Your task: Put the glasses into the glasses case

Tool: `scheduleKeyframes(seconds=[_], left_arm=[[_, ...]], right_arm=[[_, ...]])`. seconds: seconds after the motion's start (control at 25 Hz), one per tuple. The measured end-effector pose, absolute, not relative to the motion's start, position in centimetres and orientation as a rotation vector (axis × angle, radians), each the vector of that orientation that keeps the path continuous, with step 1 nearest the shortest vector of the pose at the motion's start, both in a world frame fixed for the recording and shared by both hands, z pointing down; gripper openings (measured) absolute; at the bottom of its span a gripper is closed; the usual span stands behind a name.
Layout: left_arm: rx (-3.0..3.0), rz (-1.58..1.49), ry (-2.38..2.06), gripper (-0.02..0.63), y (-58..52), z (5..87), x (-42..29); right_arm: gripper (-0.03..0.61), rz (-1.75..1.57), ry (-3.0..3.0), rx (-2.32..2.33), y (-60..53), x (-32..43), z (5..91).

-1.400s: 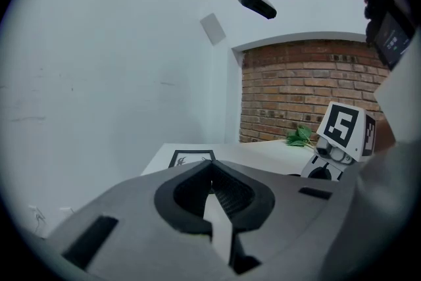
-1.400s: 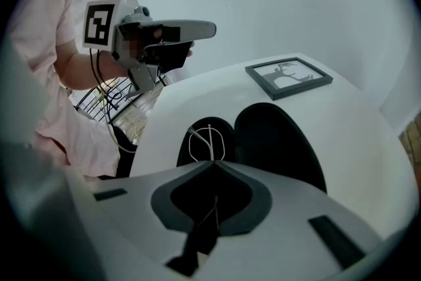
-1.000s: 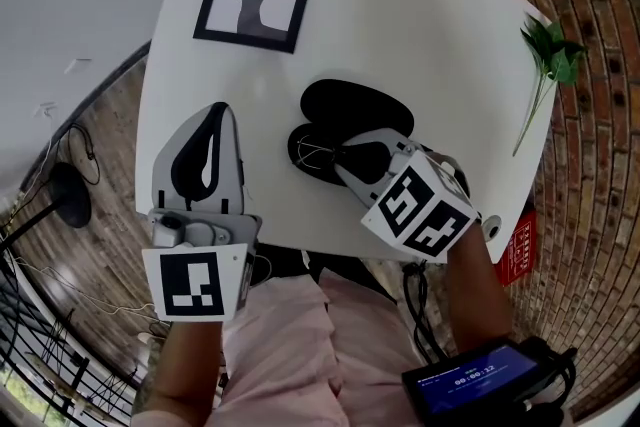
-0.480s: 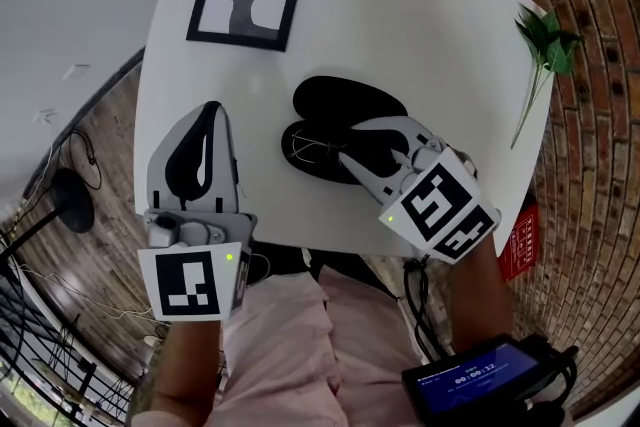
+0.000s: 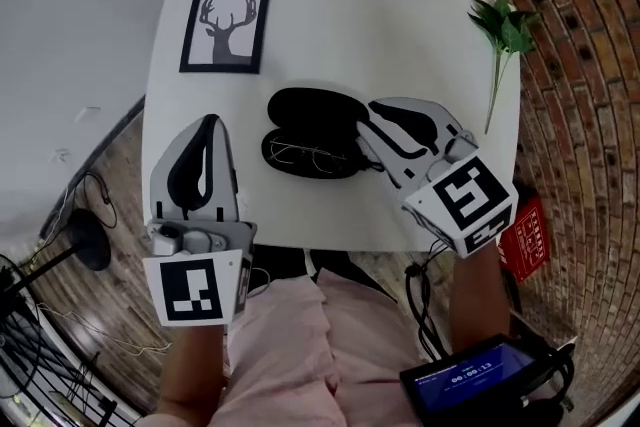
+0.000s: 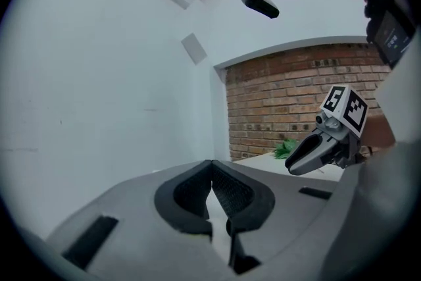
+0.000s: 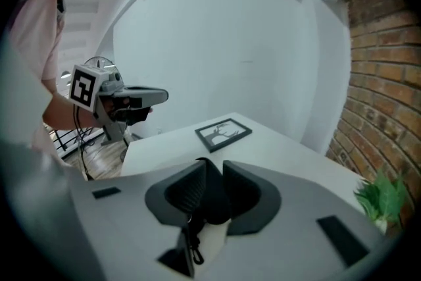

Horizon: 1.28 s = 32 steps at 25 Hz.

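glasses lie folded in the lower half of the open glasses case, whose black lid lies flat just behind them. the case sits near the middle of the white bench.

right hand-held gripper points in at the case's right end. in its own view its jaws stand a little apart, and the dark end of the case shows through the narrow gap. whether they touch the case cannot be told, and nothing is clamped between them.

left hand-held gripper hangs over the near left edge of the bench, well apart from the case. its own view shows the jaws closed together, tip against tip, with nothing between.

a framed deer picture lies flat toward the far left of the bench, and a green leafy sprig lies at the far right corner. brick paving runs along the bench's right side. a small device with a lit screen sits by the person's right forearm.
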<state>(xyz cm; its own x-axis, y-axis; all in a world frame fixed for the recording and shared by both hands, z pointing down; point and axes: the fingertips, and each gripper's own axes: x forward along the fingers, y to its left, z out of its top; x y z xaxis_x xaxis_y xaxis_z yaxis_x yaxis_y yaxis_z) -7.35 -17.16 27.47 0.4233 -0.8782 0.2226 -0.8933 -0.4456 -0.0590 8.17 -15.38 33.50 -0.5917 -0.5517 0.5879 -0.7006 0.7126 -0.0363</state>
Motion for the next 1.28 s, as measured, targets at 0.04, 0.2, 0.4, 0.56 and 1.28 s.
scheduleKeyframes(seconds=[0.04, 0.2, 0.4, 0.56, 1.28], left_arm=[[2.610, 0.333, -1.626, 0.003, -16.8, 26.5, -7.0], [2.688, 0.271, -1.706, 0.003, -15.8, 21.5, -6.0], [2.764, 0.160, -1.791, 0.003, -13.8, 15.0, -4.7], [2.809, 0.069, -1.821, 0.003, -12.3, 11.5, -3.6], [2.863, -0.014, -1.763, 0.003, -10.8, 10.9, -0.4]], right_arm=[[0.084, 0.338, -2.381, 1.002, -15.3, 8.7, 32.3], [0.057, 0.197, -2.448, 1.221, -15.2, 10.4, 26.7], [0.006, 0.062, -2.485, 1.434, -12.8, 11.1, 20.5], [0.006, -0.036, -2.517, 1.511, -10.5, 11.2, 17.0], [0.003, -0.126, -2.499, 1.696, -8.4, 12.9, 13.7]])
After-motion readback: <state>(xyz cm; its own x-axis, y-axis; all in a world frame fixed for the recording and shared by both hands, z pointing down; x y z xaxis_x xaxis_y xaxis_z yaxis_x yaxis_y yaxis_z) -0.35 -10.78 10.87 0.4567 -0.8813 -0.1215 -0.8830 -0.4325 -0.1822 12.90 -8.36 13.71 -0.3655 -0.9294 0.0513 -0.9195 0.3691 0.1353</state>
